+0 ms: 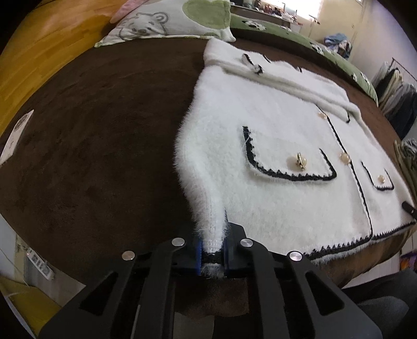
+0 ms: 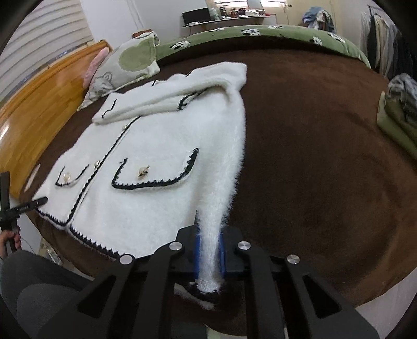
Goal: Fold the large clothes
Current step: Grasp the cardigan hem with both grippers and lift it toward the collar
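Note:
A fluffy white cardigan (image 1: 273, 135) with black trim, gold buttons and two pockets lies front-up on the brown bed cover (image 1: 91, 130). Its sleeves are folded across the upper chest. My left gripper (image 1: 212, 254) is shut on the cardigan's lower left hem corner at the bed's near edge. In the right wrist view the cardigan (image 2: 161, 156) lies to the left, and my right gripper (image 2: 209, 256) is shut on its lower right hem corner. The left gripper's tip (image 2: 39, 202) shows at the far hem corner.
A bear-print pillow (image 1: 166, 23) and a green blanket (image 1: 299, 39) lie at the head of the bed, by a wooden headboard (image 2: 39, 109). Folded clothes (image 2: 398, 114) sit at the bed's right edge. A white card (image 1: 15, 135) lies at left. A clothes rack (image 2: 385, 39) stands behind.

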`<move>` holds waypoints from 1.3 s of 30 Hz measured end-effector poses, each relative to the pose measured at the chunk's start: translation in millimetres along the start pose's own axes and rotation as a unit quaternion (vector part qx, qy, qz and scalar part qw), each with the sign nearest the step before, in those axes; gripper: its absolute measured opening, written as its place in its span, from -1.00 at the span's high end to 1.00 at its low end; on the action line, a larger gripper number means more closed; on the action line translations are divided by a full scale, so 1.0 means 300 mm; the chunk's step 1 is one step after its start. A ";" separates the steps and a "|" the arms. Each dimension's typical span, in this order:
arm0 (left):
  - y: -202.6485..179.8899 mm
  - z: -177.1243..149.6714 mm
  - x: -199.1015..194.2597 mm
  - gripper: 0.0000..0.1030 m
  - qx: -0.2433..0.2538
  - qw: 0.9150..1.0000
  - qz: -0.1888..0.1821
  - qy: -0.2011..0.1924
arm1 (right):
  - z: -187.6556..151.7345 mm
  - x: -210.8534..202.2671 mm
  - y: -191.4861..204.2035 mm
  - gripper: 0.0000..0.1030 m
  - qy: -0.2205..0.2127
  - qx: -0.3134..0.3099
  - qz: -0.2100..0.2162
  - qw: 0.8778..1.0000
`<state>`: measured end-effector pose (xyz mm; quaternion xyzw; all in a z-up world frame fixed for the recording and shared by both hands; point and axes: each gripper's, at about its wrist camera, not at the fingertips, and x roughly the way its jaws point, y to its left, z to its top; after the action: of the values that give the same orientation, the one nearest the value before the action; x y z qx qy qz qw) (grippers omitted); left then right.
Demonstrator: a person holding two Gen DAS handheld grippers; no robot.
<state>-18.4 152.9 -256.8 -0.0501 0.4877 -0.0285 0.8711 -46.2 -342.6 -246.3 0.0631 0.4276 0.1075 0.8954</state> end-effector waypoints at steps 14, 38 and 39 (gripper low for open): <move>0.001 -0.024 -0.043 0.78 0.023 1.000 -0.011 0.000 | -0.047 -0.066 -0.001 0.81 0.008 -0.012 -0.012 1.000; -0.086 0.434 -0.210 0.78 0.020 0.996 -0.014 -0.084 | 0.483 -0.187 0.094 0.82 -0.083 -0.056 -0.033 0.994; -0.090 0.468 -0.210 0.78 0.021 0.996 -0.011 -0.090 | 0.523 -0.182 0.092 0.82 -0.088 -0.055 -0.035 0.994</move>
<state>68.3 140.7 -127.4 -0.0391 0.4065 -0.0434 0.9118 38.7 -332.8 -101.4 0.0077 0.3429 0.0936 0.9347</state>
